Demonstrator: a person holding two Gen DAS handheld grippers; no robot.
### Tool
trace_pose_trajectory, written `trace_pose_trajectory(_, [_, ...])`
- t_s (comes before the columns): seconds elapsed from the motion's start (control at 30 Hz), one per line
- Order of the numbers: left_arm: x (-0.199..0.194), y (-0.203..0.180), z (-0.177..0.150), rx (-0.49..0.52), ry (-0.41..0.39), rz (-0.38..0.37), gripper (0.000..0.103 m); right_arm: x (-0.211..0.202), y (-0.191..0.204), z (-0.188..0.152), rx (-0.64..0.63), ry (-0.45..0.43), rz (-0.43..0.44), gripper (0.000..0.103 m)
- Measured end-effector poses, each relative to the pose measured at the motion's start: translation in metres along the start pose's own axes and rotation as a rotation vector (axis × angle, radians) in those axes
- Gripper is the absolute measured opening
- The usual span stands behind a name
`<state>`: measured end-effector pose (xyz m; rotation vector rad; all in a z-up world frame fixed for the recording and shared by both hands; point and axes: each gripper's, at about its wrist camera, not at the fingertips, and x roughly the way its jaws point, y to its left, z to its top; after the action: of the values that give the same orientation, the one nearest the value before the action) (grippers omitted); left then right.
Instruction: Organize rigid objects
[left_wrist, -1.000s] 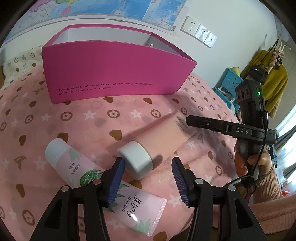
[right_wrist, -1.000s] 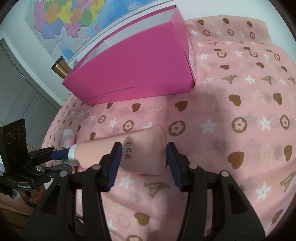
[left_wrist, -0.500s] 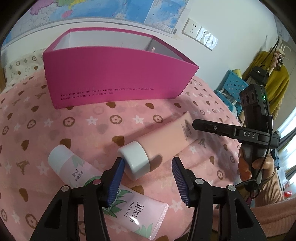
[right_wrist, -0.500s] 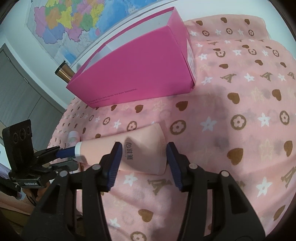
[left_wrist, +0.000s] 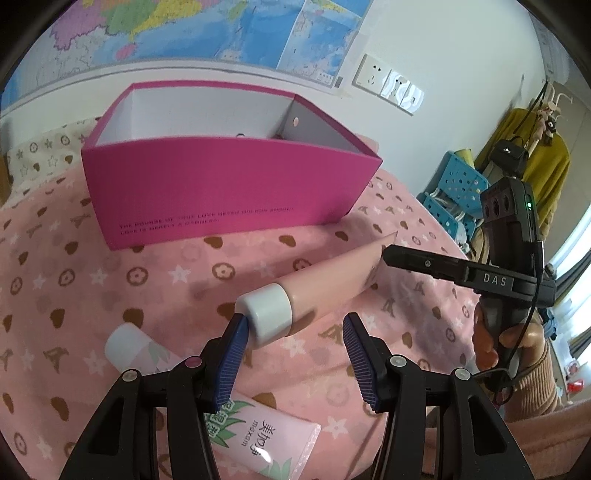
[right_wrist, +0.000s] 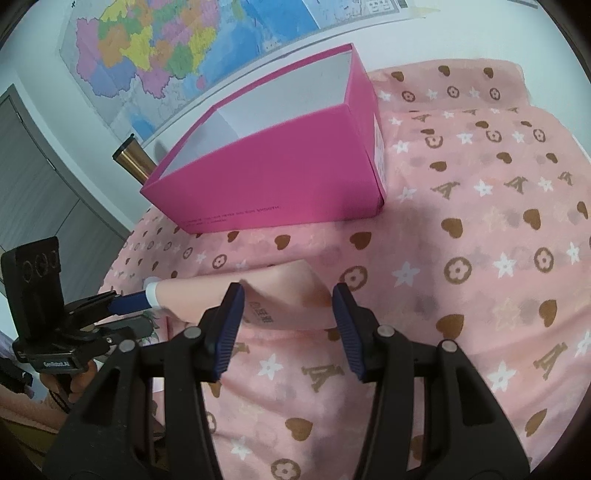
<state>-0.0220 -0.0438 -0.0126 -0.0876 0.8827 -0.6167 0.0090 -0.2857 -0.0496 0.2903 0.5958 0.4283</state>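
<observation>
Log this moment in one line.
right gripper: shut on peach tube | left gripper: open around its white cap | pink box: behind

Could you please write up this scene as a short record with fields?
surface: pink patterned cloth
container: open pink box, upright at the back; what it holds cannot be told
main item: peach tube with white cap, in front of the box
second item: leaf-print tube, lying on the cloth near the cap
left gripper: open, cap between its jaws, touching one pad only
right gripper: jaws on both sides of the tube's flat end, seemingly gripping it
background: wall map
</observation>
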Motion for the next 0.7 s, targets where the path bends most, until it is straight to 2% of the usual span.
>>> trace_pose_trajectory(0.7, [-0.025,-0.016,0.041,0.085,-0.118,0.029,0.054,-0.034,0.020,0.037,-0.068,-0.111,-0.027,0.053])
